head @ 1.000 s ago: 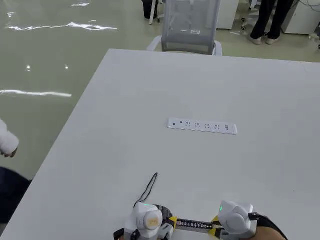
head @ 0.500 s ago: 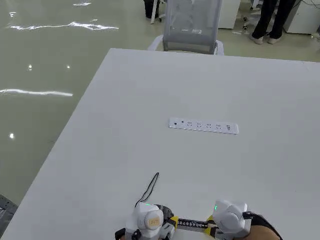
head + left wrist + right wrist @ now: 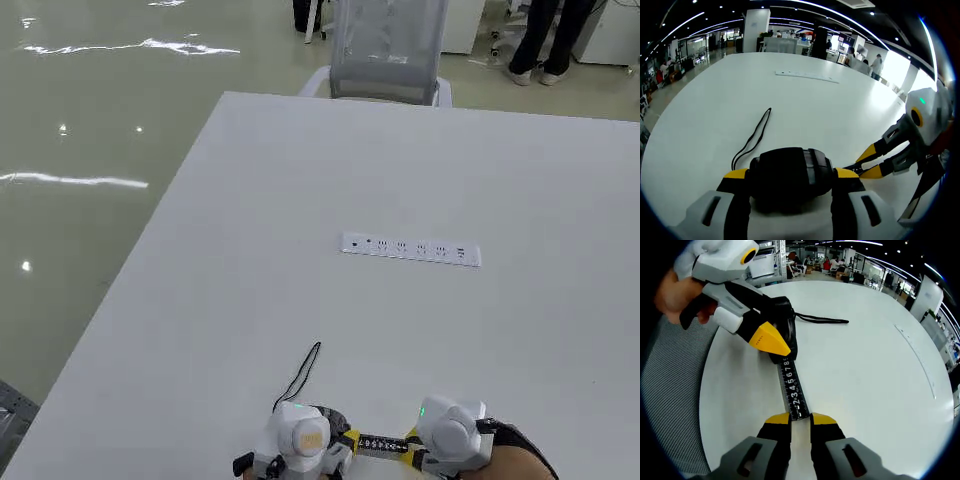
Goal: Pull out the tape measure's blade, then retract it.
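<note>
Tongs both loaded: your right tongs (image 3: 800,419) pinch the tip of the blade (image 3: 791,385), your left tongs (image 3: 791,176) clamp the tape measure case (image 3: 784,315). The exposed blade runs between them along the near edge of the surface (image 3: 300,250), so retracting likely means feeding it leftward toward the case.

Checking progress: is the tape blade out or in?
Out: a short numbered blade stretch runs from the case in the left gripper to the right gripper, shut on its end.

Numerals on the blade (image 3: 792,387)
In the right gripper view, 2 to 8 are read along it, the 2 lying just ahead of the fingertips (image 3: 777,421); nothing else is legible.
</note>
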